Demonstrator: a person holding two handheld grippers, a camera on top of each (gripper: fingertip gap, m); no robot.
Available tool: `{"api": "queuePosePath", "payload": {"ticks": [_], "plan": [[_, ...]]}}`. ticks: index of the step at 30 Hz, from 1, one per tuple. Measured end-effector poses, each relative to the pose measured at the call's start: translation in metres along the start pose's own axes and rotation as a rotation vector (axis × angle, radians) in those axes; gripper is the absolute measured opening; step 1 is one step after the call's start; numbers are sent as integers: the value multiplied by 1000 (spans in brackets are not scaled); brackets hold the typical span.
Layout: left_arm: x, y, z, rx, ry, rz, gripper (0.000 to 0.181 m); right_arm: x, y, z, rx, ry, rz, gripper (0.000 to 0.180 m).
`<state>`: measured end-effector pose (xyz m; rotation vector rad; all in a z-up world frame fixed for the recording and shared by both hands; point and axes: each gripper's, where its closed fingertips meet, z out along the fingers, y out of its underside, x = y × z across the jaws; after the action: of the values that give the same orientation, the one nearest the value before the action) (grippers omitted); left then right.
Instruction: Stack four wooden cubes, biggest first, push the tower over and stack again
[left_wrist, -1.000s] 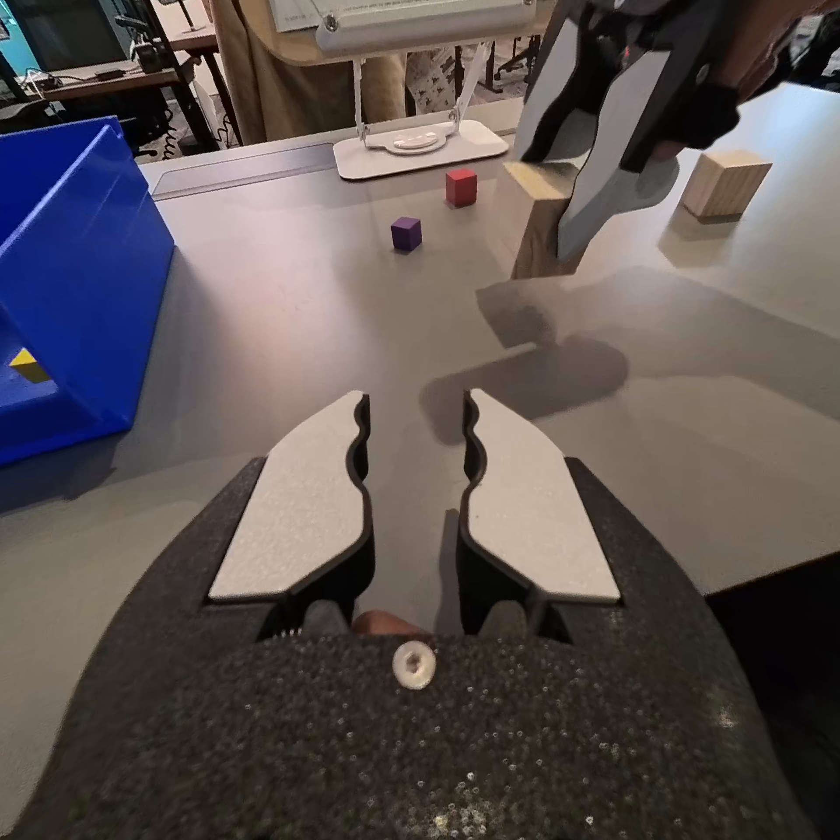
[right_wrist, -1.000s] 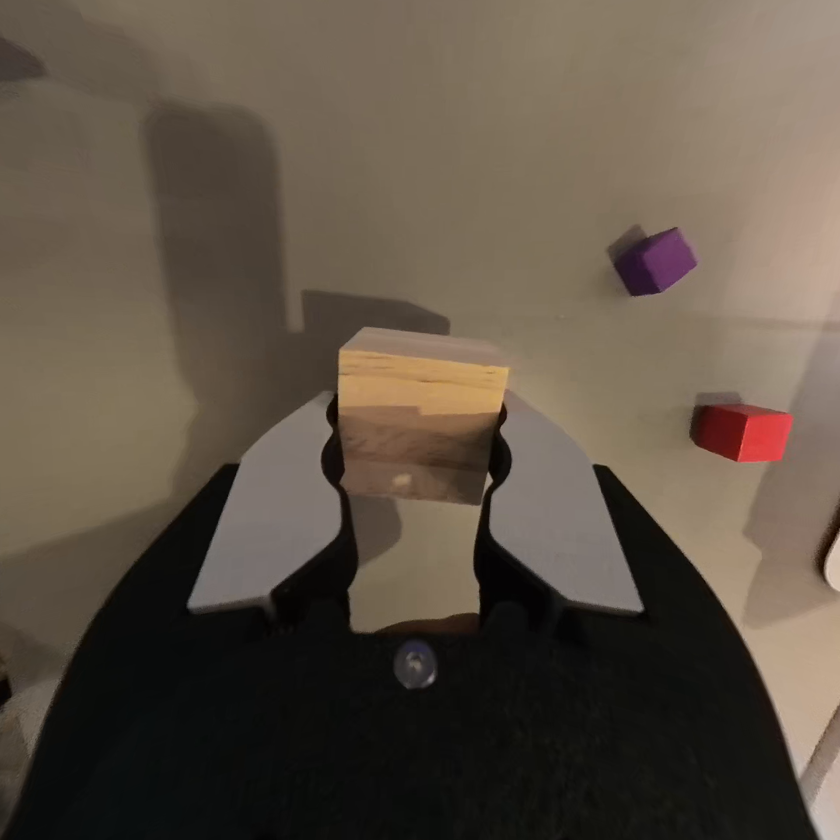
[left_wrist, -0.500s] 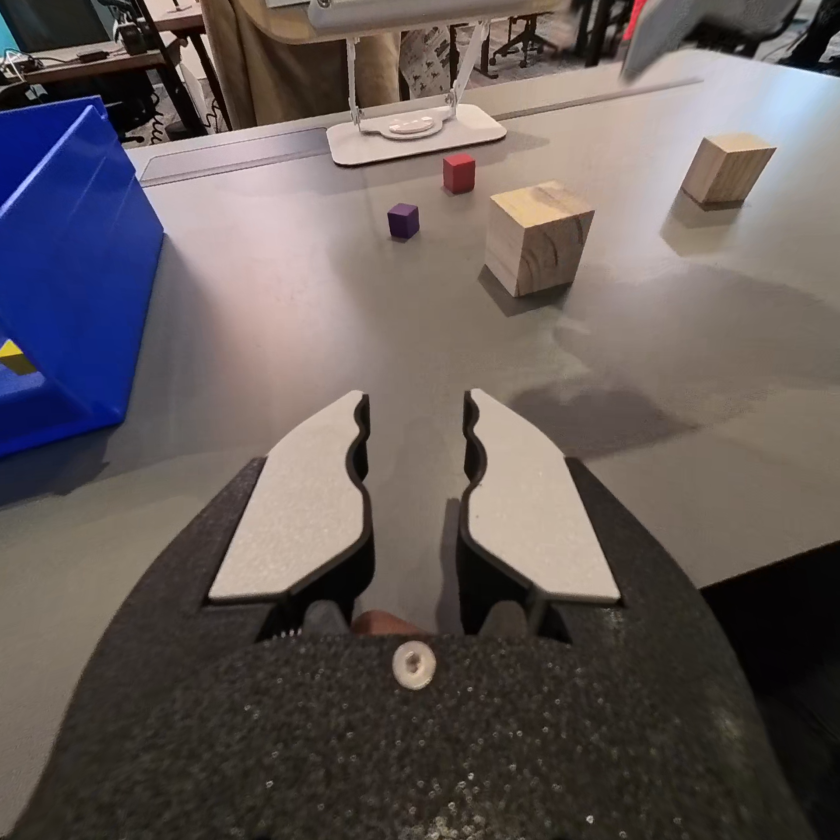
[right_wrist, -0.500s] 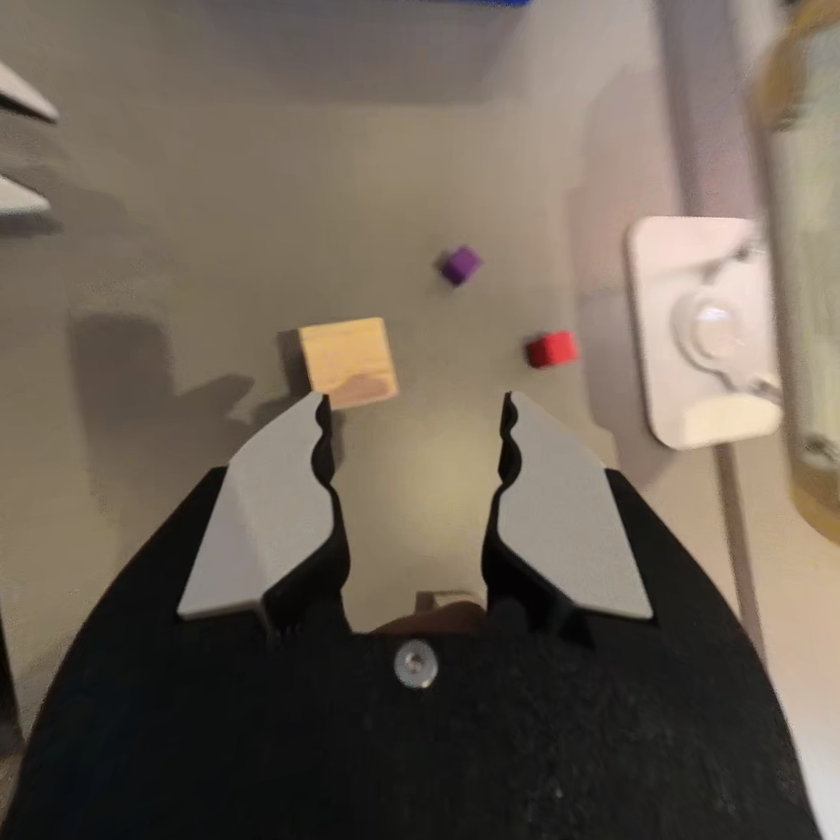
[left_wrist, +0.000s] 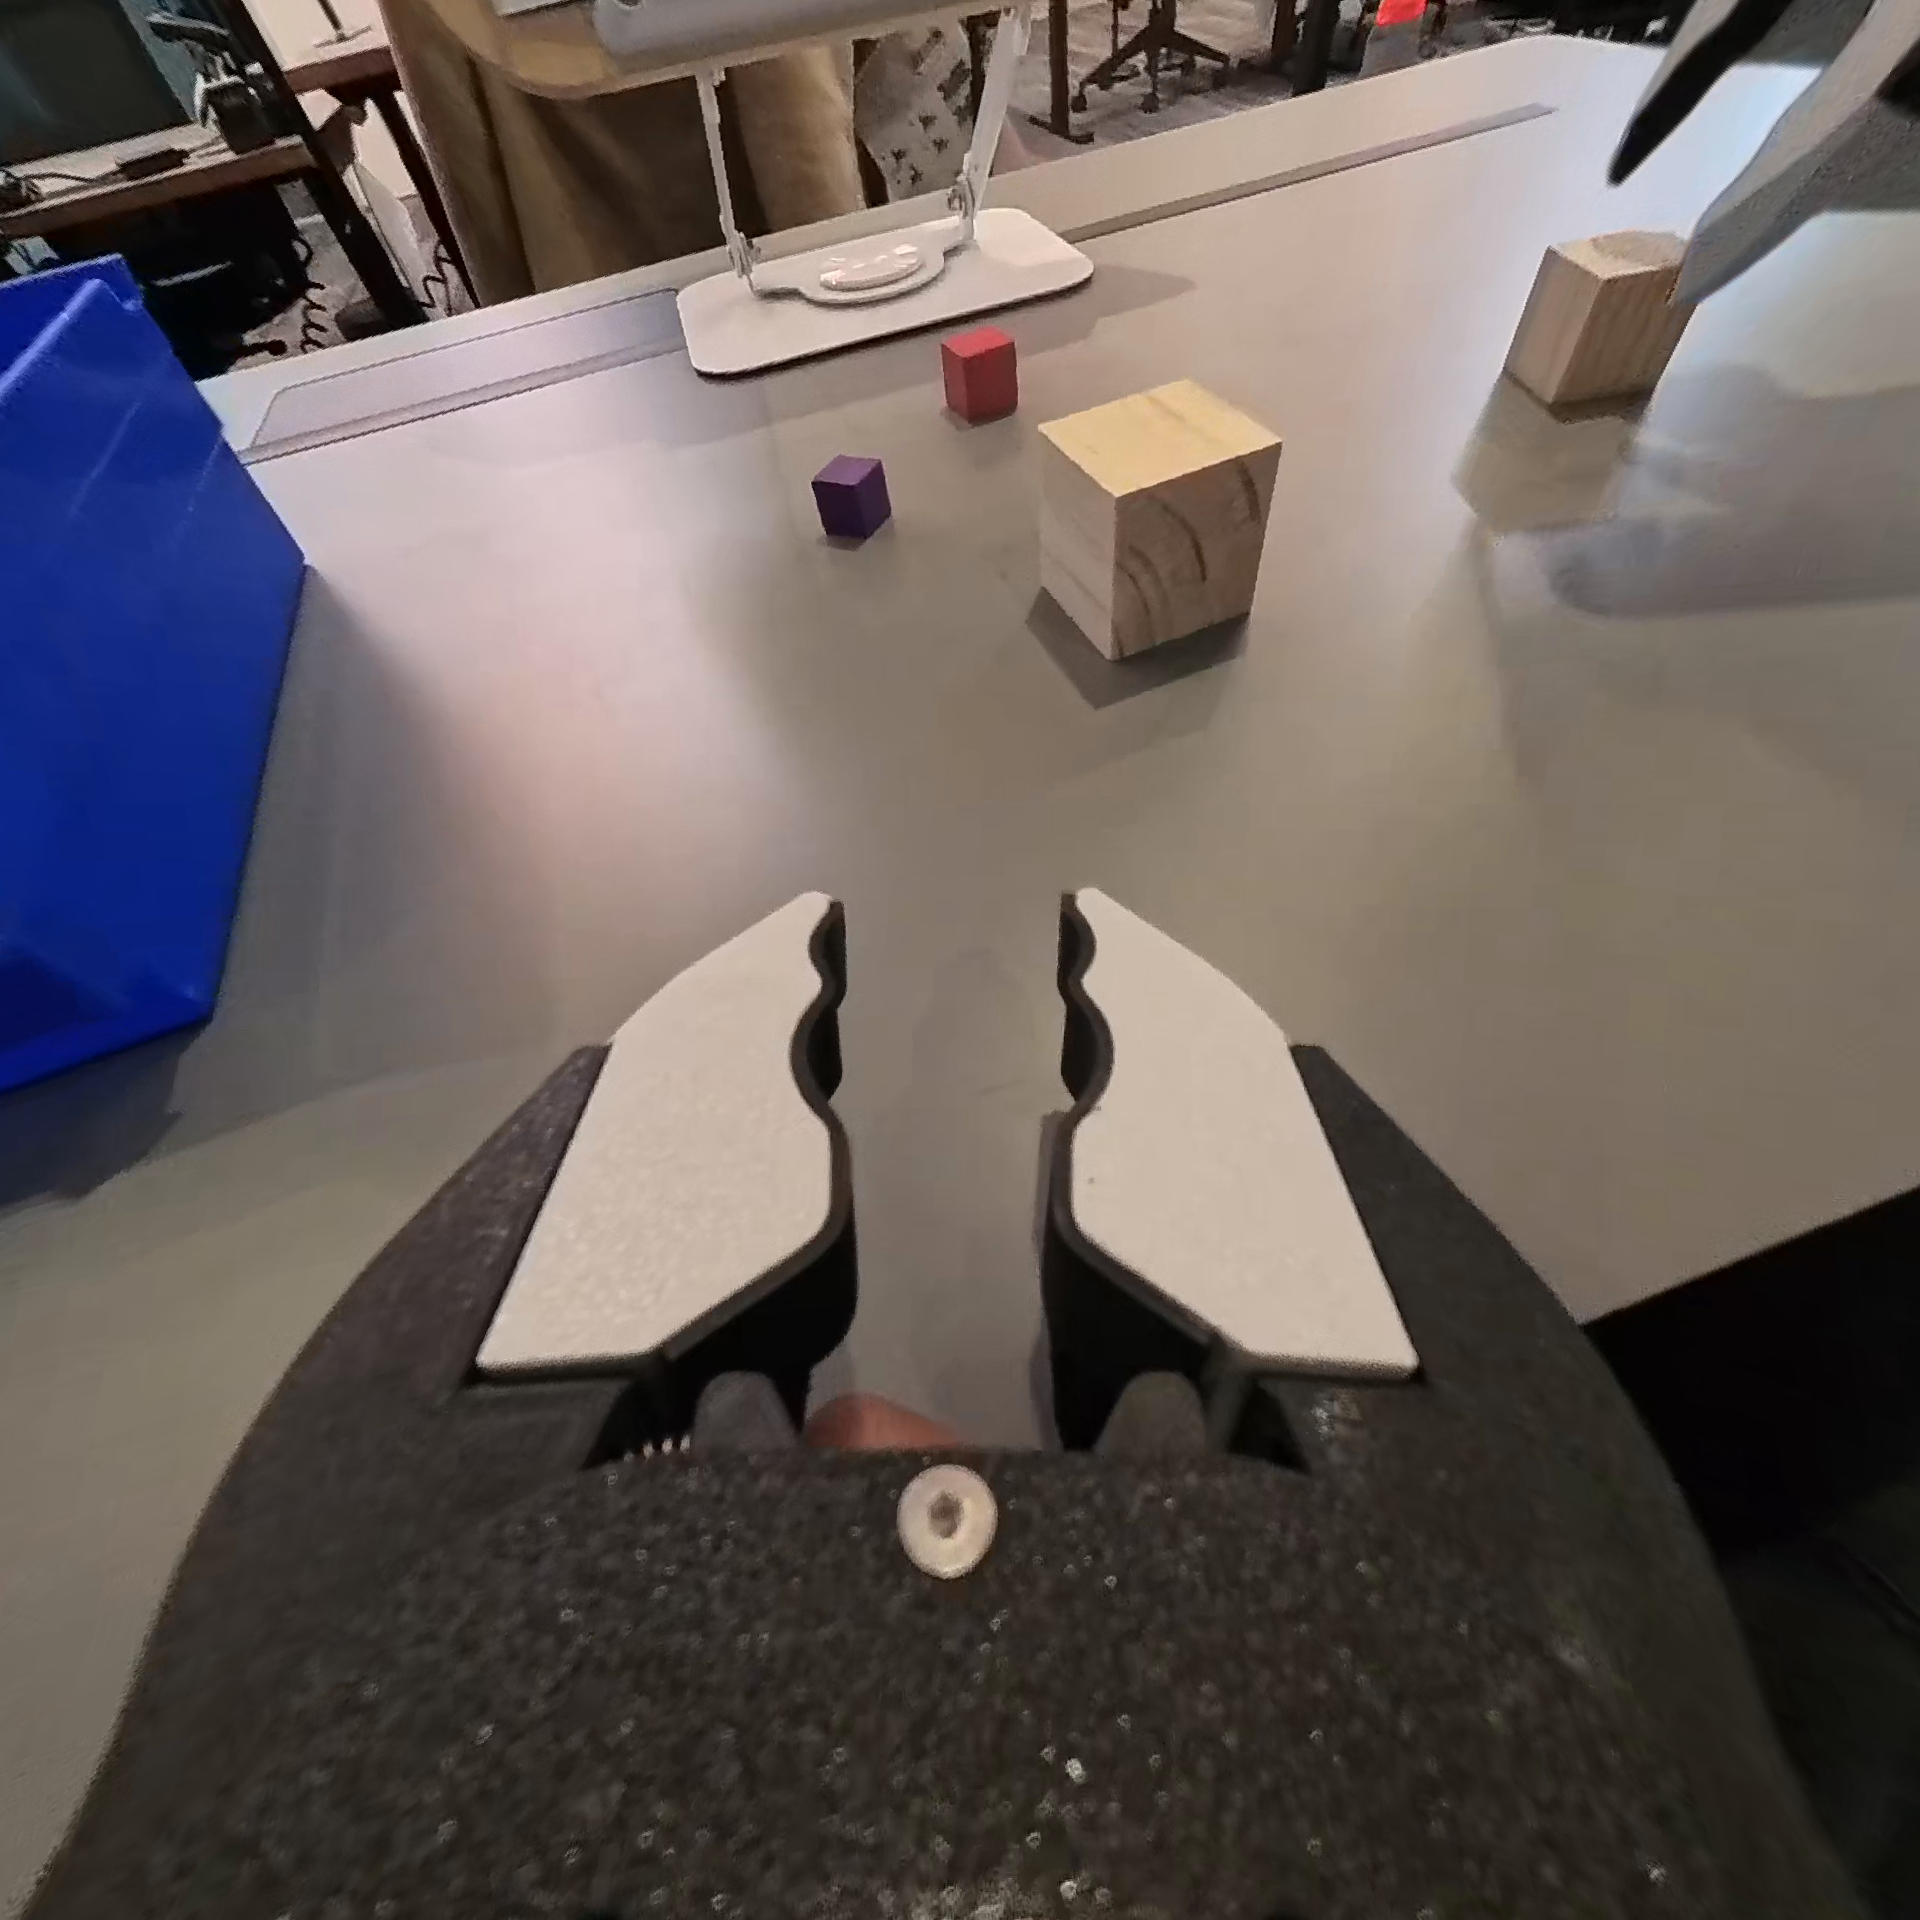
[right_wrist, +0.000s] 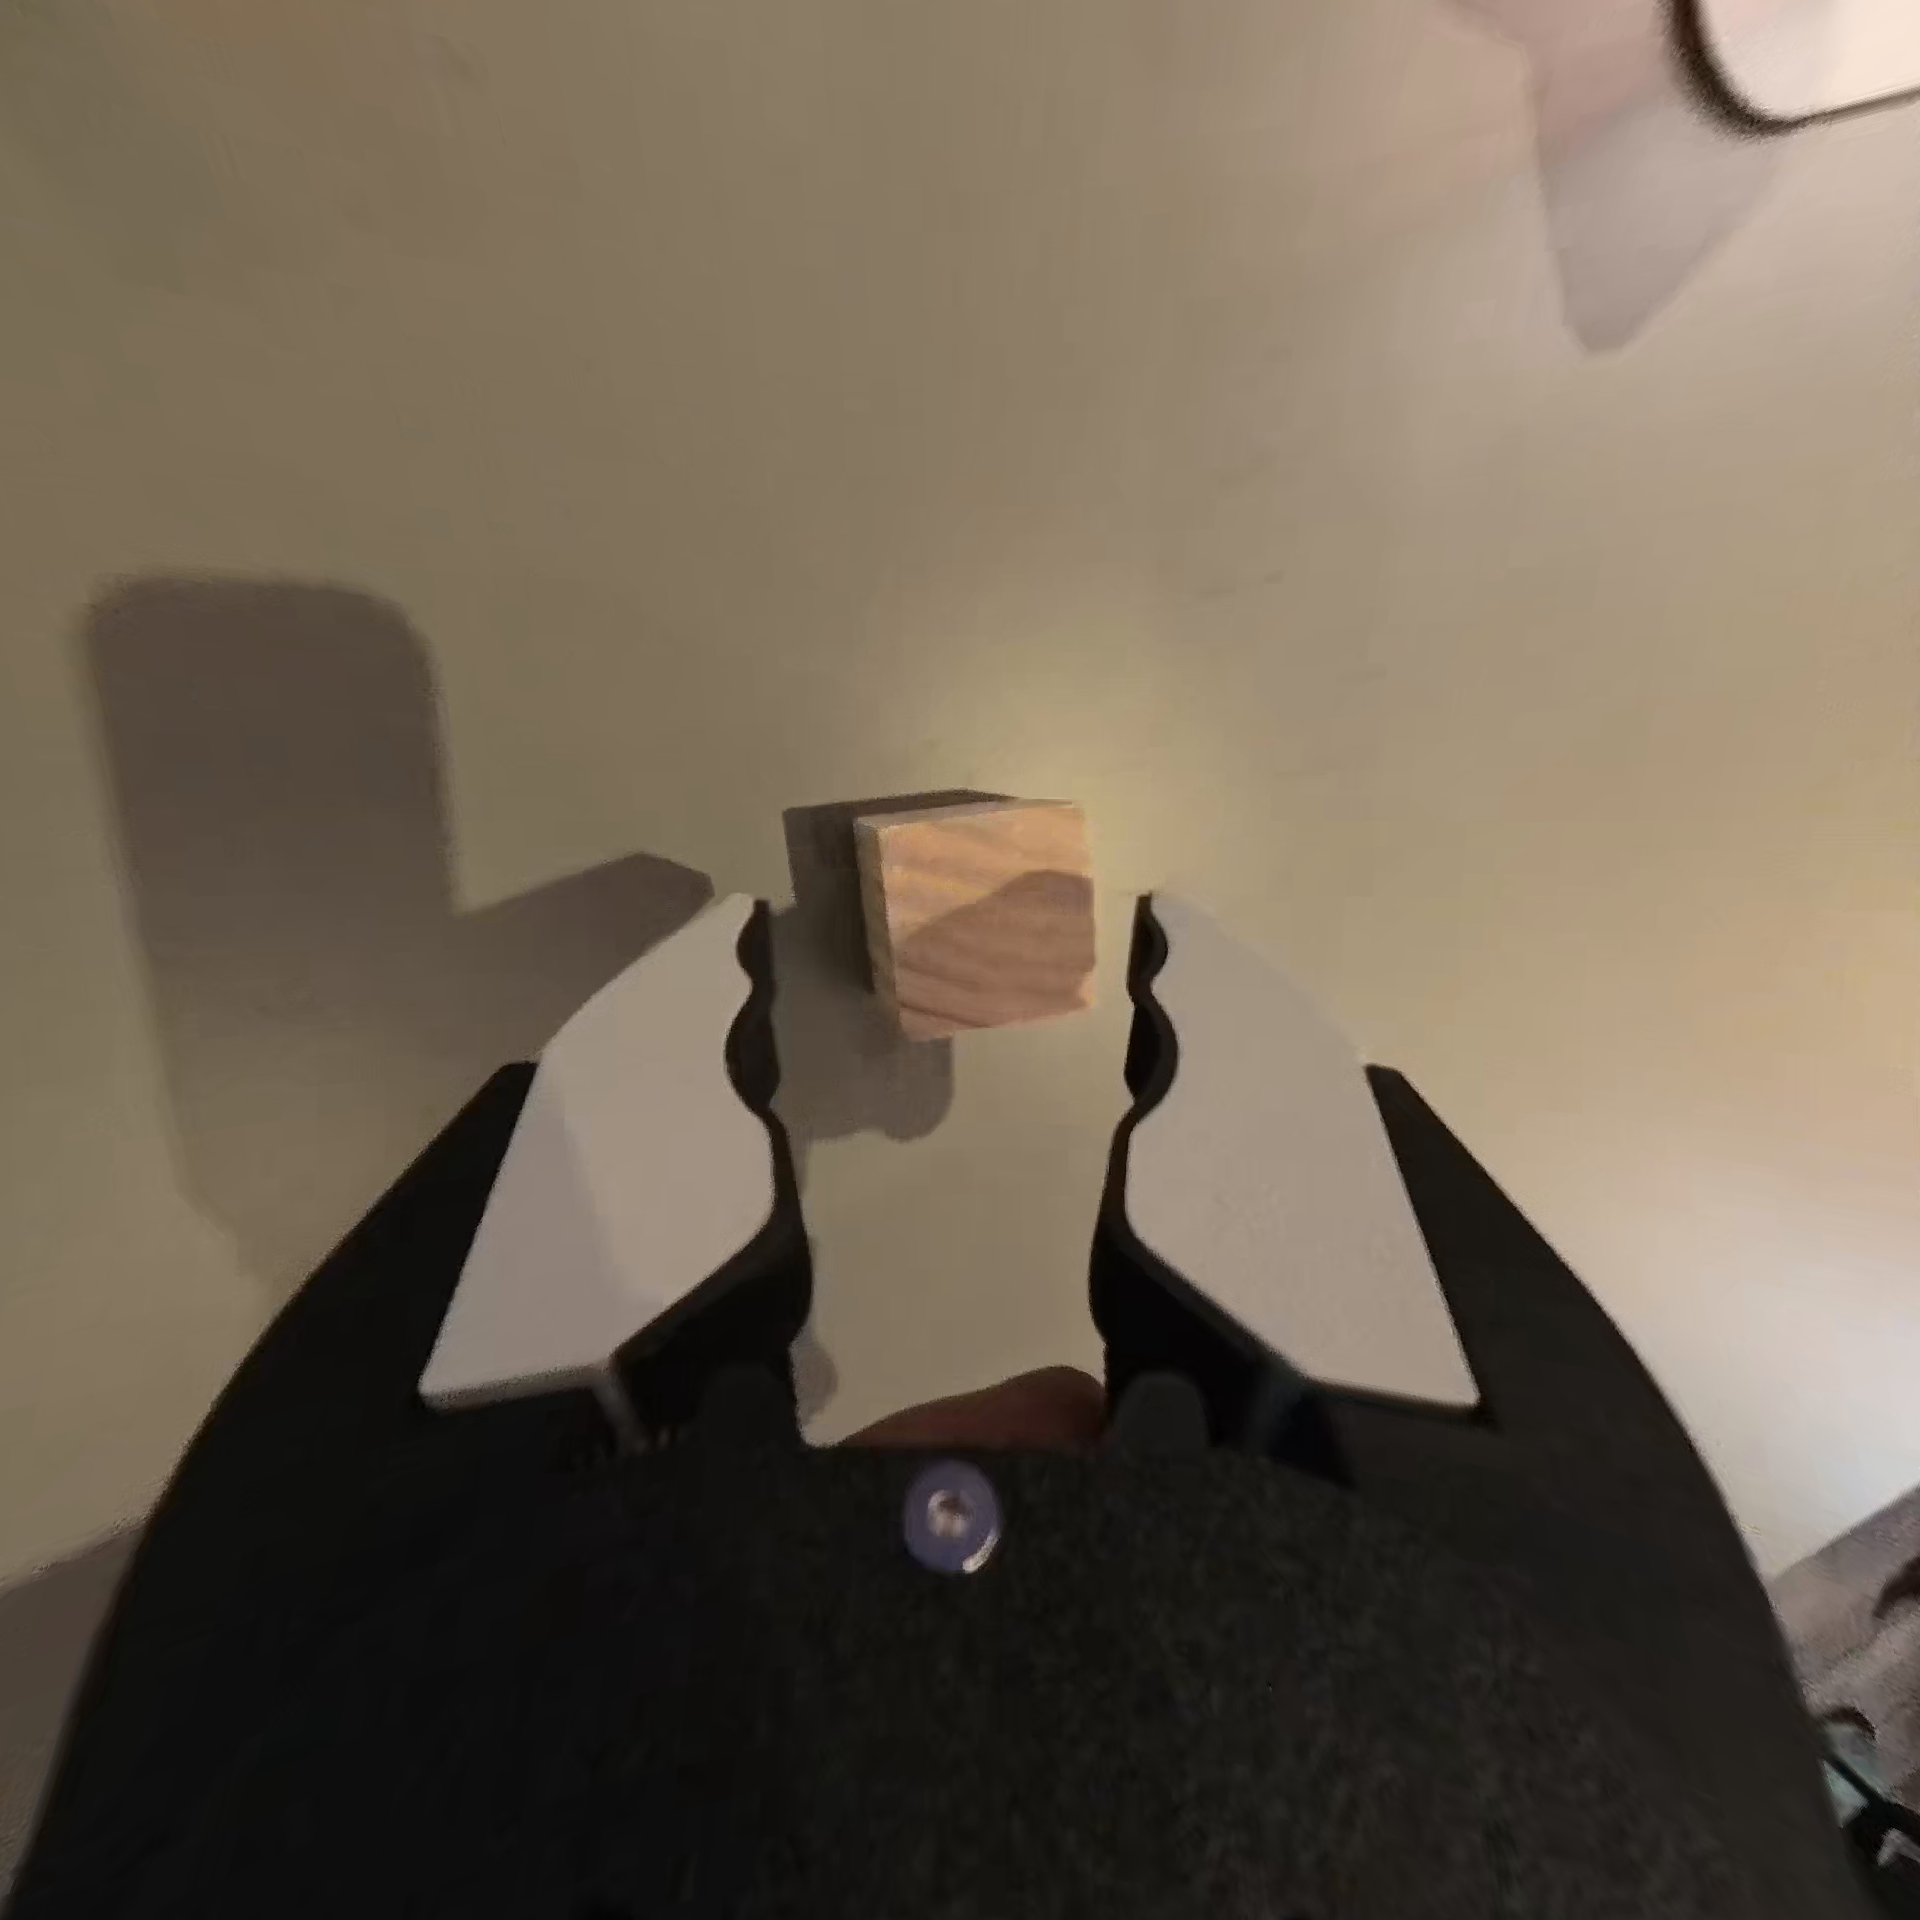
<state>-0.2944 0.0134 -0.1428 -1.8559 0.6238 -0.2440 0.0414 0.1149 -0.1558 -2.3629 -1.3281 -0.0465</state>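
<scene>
The largest wooden cube (left_wrist: 1158, 514) stands alone on the grey worktop (left_wrist: 1351, 883), pale, with straight grain on top and curved growth rings on the face toward the left wrist camera. Taking this cube as the landmark: a small purple cube (left_wrist: 852, 496) lies just to its left, a small red cube (left_wrist: 978, 372) sits a little beyond it, and a white stand base (left_wrist: 883, 291) lies farther back still. Well to its right rests a mid-sized wooden cube (left_wrist: 1590, 317), plain and light-coloured, with wavy brown grain on its top seen in the right wrist view (right_wrist: 987, 914).

The right gripper (right_wrist: 945, 914) hangs directly over that mid-sized cube, fingers spread wide on either side of it and holding nothing; whether they touch it cannot be told. The left gripper (left_wrist: 948, 914) hovers nearer the worktop's front edge, well short of the largest cube, its fingers narrowly parted and empty. A blue bin (left_wrist: 104, 675) stands far left.
</scene>
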Motion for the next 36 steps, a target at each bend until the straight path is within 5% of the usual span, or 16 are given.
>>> {"api": "queuePosePath", "payload": {"ticks": [3, 6, 13, 19, 36], "plan": [[1, 2, 1, -7, 3, 7, 39, 7, 5, 11, -36, 52, -48, 43], [-1, 4, 2, -11, 2, 2, 39, 6, -8, 3, -38, 24, -23, 43], [-5, 4, 0, -11, -3, -8, 38, -23, -121, -62, 153, 137, -201, 43], [-6, 3, -1, -7, -7, -4, 38, -82, -176, -45, 125, 67, -353, 43], [-8, 3, -4, -8, -2, -3, 38, -100, -188, 2, 5, 30, -381, 45]]}}
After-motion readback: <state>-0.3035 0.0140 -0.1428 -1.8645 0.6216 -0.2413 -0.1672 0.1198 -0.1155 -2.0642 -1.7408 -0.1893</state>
